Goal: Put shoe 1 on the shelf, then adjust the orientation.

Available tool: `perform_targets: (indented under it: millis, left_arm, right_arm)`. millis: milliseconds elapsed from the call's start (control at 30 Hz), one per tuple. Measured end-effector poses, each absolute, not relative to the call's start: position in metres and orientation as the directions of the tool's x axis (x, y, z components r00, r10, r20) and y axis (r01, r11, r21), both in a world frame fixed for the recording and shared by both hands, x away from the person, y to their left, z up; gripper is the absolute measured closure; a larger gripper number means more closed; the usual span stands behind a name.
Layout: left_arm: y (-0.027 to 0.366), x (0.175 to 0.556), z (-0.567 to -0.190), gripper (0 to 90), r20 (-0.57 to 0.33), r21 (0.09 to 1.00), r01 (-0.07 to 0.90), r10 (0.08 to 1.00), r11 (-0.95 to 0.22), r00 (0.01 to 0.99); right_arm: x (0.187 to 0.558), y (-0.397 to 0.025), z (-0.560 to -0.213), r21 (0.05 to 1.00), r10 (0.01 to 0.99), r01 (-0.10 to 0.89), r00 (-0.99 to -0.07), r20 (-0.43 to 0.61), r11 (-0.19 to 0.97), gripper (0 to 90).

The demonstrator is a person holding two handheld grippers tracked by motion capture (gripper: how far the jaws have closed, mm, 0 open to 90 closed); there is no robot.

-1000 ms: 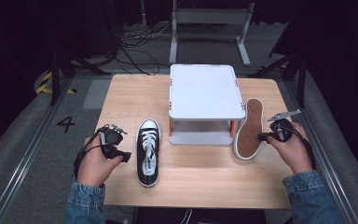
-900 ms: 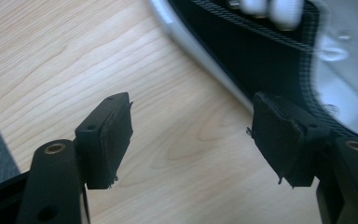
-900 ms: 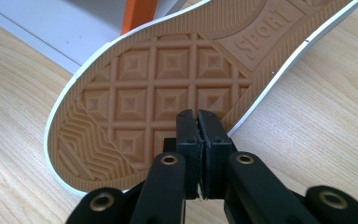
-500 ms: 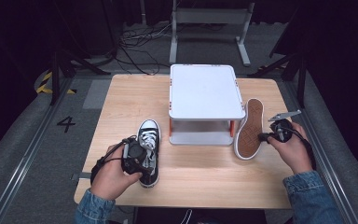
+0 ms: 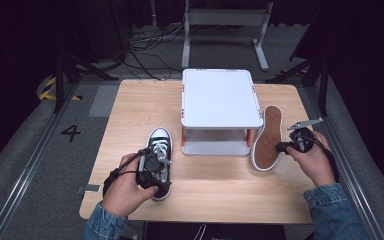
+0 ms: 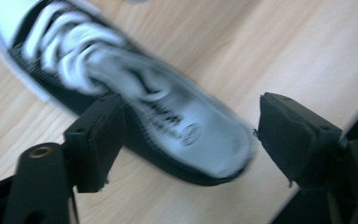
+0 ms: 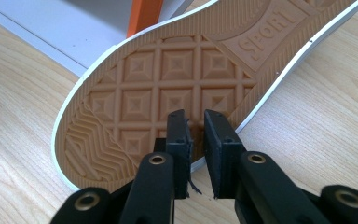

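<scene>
Closing on black sneaker (image 5: 159, 159), left tongs (image 6: 189, 135) agape

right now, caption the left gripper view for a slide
Left gripper open, jaws straddling the heel end of a black-and-white sneaker lying on the wooden table.

Overhead lighting is even and moderately bright on the wooden table (image 5: 220, 195); surroundings beyond the table fall off into near-black. Soft, short shadows lie under the white stand (image 5: 221, 97) and beneath the hands. No harsh glare; the stand's top is bright but retains detail. High view is slightly soft, low in resolution. Left gripper view shows marked motion blur across the black sneaker (image 6: 135, 100). Right gripper view is sharp on the tan sole (image 7: 177, 88), with mild wide-angle stretch toward the frame edges.
</scene>
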State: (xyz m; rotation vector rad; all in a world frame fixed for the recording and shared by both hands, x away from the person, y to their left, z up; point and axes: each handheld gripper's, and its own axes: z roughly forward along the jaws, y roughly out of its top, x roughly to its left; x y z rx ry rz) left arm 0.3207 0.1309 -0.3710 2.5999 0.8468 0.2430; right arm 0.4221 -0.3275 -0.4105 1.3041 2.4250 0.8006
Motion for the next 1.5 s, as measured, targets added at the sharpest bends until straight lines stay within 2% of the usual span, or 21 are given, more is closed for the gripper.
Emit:
perform_targets:
  millis: [67,100,133,167,200,233,300,333,367,533,700,933,1067,1500]
  left_arm:
    - [0.129,0.321,-0.372,25.1,0.036,0.408,0.522,0.585,-0.749,0.811]
    - [0.127,0.321,-0.377,25.1,0.03,0.375,0.529,0.58,-0.761,0.814]
    - [0.125,0.322,-0.383,28.0,0.028,0.337,0.538,0.58,-0.773,0.814]
    - [0.121,0.325,-0.393,34.4,0.014,0.271,0.547,0.572,-0.792,0.82]
    - [0.121,0.325,-0.393,38.3,0.014,0.271,0.547,0.572,-0.792,0.82]
    - [0.119,0.326,-0.401,38.3,-0.008,0.233,0.551,0.565,-0.801,0.825]
    - [0.115,0.33,-0.411,48.8,-0.048,0.197,0.555,0.558,-0.808,0.829]
    - [0.113,0.332,-0.418,67.6,-0.073,0.167,0.552,0.548,-0.817,0.833]
    - [0.113,0.332,-0.418,72.6,-0.073,0.167,0.552,0.548,-0.817,0.833]
    - [0.111,0.333,-0.411,75.5,-0.07,0.128,0.564,0.56,-0.816,0.826]
    - [0.116,0.336,-0.398,74.5,-0.098,0.192,0.582,0.575,-0.79,0.812]
    - [0.117,0.343,-0.371,70.6,-0.066,0.23,0.589,0.592,-0.774,0.803]
    - [0.121,0.349,-0.356,70.8,-0.019,0.243,0.58,0.594,-0.778,0.804]
    - [0.112,0.37,-0.267,70.6,0.096,0.299,0.497,0.544,-0.814,0.833]
  right_arm:
    - [0.422,-0.327,-0.41,0.587,0.83,0.678,-0.558,0.018,0.443,80.1]
    - [0.422,-0.327,-0.41,0.587,0.83,0.677,-0.557,0.015,0.444,79.4]
    - [0.422,-0.327,-0.41,0.589,0.83,0.677,-0.557,0.018,0.442,78.4]
    - [0.421,-0.327,-0.41,0.591,0.831,0.673,-0.557,0.01,0.444,78.1]
    - [0.421,-0.327,-0.409,0.592,0.83,0.674,-0.557,0.013,0.443,77.9]
    - [0.421,-0.327,-0.409,0.592,0.83,0.674,-0.557,0.013,0.443,77.9]
    - [0.421,-0.328,-0.409,0.594,0.833,0.674,-0.553,0.012,0.438,77.7]
    - [0.421,-0.328,-0.408,0.596,0.833,0.672,-0.553,0.009,0.439,77.5]
    - [0.421,-0.328,-0.408,0.596,0.833,0.672,-0.553,0.009,0.439,77.5]
    - [0.418,-0.328,-0.404,0.615,0.832,0.659,-0.555,0.009,0.433,76.9]
    - [0.414,-0.329,-0.397,0.636,0.835,0.647,-0.551,0.009,0.42,76.6]
    - [0.406,-0.34,-0.382,0.678,0.849,0.627,-0.528,0.009,0.383,76.5]
    - [0.402,-0.347,-0.379,0.689,0.858,0.626,-0.514,0.01,0.367,76.4]
    - [0.384,-0.368,-0.376,0.701,0.882,0.635,-0.47,0.019,0.324,76.3]
